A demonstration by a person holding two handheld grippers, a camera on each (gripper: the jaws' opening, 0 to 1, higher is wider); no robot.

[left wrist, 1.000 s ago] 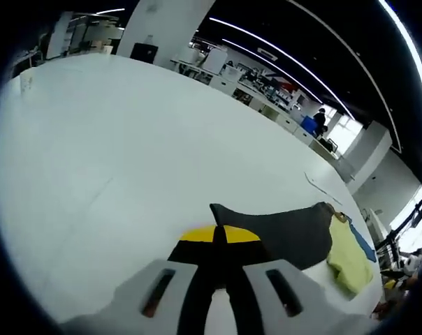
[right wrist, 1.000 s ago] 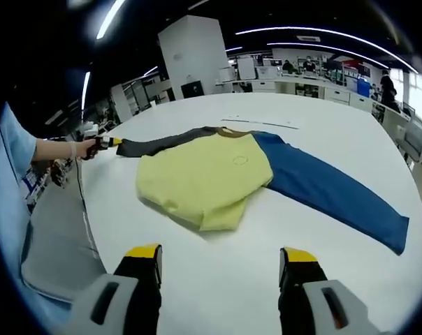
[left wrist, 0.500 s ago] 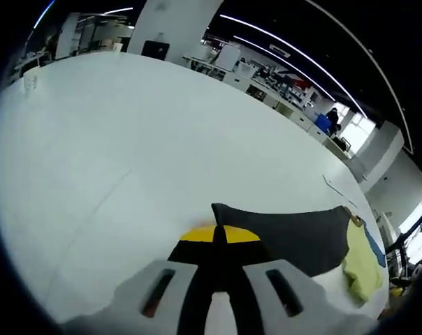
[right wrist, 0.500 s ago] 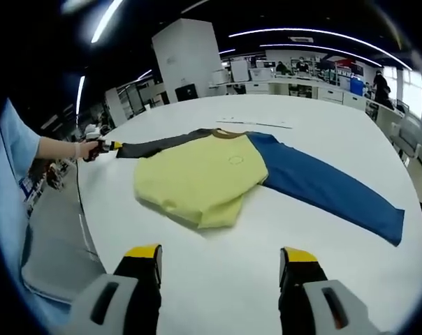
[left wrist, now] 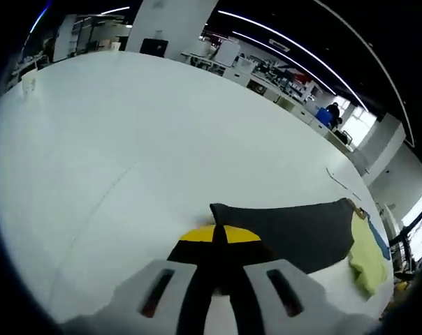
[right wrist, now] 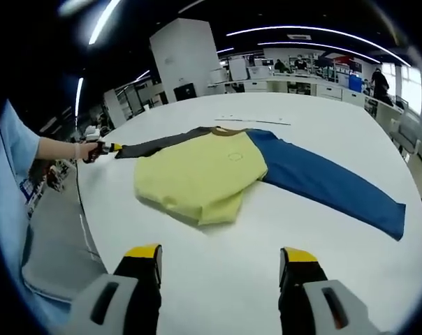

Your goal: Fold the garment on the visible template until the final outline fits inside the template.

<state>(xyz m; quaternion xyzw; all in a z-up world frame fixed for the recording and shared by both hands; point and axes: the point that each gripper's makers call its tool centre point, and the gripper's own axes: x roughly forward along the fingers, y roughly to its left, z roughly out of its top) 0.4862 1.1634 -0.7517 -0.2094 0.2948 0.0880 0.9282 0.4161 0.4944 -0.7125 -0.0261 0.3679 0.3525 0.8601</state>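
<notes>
Spread flat on the broad white desk [right wrist: 351, 265]: a long-sleeved garment [right wrist: 197, 178] with pale yellow body, dark grey sleeve [left wrist: 295, 227] and blue sleeve [right wrist: 330, 188]. Left gripper [left wrist: 220, 241] clenched on the cuff of the grey sleeve, yellow-tipped jaws pressed together over the fabric. Seen from the right gripper view at the far sleeve end, held in a hand [right wrist: 91, 150]. Right gripper [right wrist: 220, 262] hovering near the garment's hem, jaws released and wide apart.
</notes>
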